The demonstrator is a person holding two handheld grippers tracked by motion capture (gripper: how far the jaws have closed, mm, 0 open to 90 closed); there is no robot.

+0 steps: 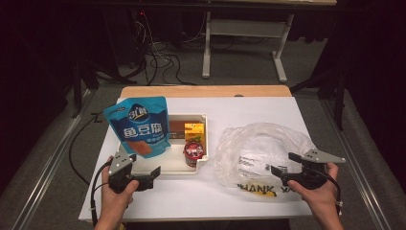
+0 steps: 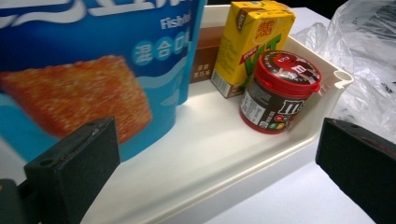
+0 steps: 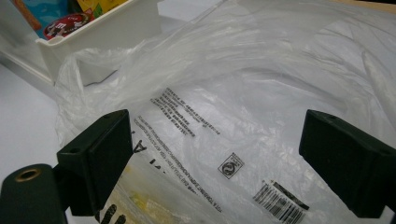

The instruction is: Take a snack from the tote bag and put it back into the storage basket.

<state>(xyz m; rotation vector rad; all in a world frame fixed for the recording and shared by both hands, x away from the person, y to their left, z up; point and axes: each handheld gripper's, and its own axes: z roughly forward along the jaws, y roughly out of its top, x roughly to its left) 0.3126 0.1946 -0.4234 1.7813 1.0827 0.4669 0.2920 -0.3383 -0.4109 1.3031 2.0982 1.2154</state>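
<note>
A white counter [image 1: 201,191] fills the middle of the high view, with a strip of wood along its far edge and dark floor with cables and a white frame behind it. On the counter, left of centre, stands a shallow white plastic tray [image 1: 165,166] with rounded corners and a smooth rim. A large blue snack pouch [image 1: 139,125], glossy and flat, stands upright at the left side of the tray and hides the part behind it. At the right end of the tray stand a yellow drink carton [image 1: 195,130] and, just in front of it, a small round jar [image 1: 194,151] with a red lid and a dark label. A brown box [image 1: 177,126] lies between the pouch and the carton.

To the right of the tray lies a thin, crumpled, half-clear plastic bag [image 1: 258,153] with black print and a barcode; its edge is very near the tray corner.

The left gripper [image 1: 143,176], in the lower left of the high view, is wide open and holds nothing; in the left gripper view its black, blocky jaws stand on both sides of the tray rim [image 2: 261,154], pointing at the jar [image 2: 280,91].

The right gripper [image 1: 283,163], in the lower right, is also wide open and empty, and hovers over the bag [image 3: 243,107].
</note>
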